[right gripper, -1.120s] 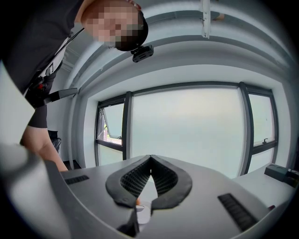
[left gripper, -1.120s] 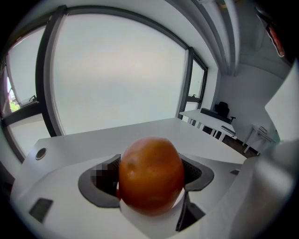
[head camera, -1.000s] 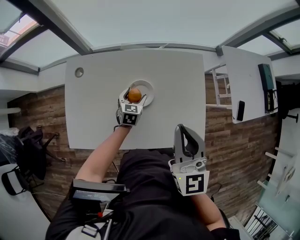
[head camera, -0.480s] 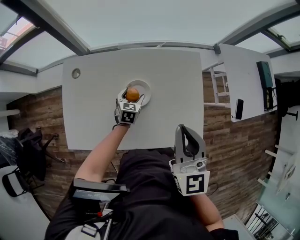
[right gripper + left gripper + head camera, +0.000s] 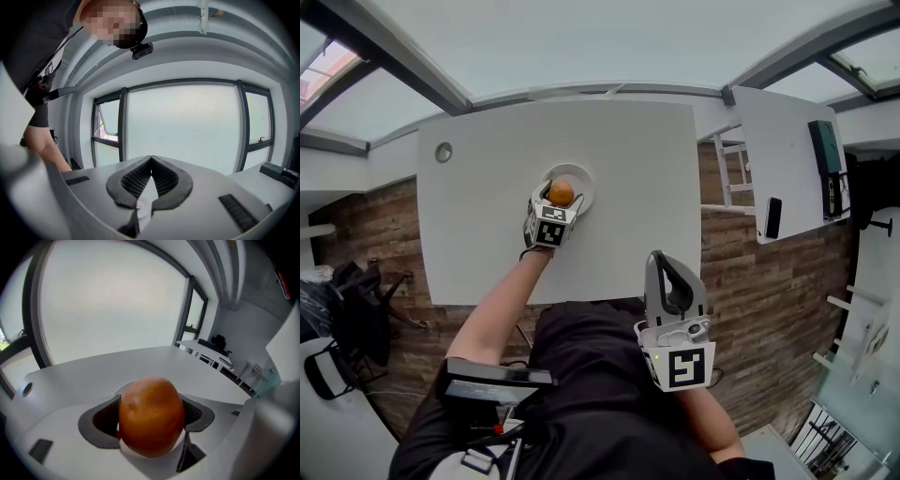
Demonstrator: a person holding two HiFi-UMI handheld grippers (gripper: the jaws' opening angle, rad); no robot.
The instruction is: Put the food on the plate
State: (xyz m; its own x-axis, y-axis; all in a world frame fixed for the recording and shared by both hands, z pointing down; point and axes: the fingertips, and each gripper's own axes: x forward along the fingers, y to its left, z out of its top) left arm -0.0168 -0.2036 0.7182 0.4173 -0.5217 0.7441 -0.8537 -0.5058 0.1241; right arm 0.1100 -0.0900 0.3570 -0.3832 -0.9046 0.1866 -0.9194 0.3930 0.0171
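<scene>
Closest to the body, the right gripper [image 5: 151, 158] has its jaws pressed together on nothing, near the front edge of the white table [image 5: 628, 187]. Farther out, the left gripper [image 5: 555, 199] is clamped on an orange fruit [image 5: 151, 416] over the white plate [image 5: 583, 176]. The fruit is almost round, a little taller than wide, its long axis nearly upright between the pads — whether it touches the plate I cannot tell. Beyond are a wooden plank floor [image 5: 750, 281], a second white table [image 5: 778, 159] at the right, and large windows [image 5: 108, 301].
</scene>
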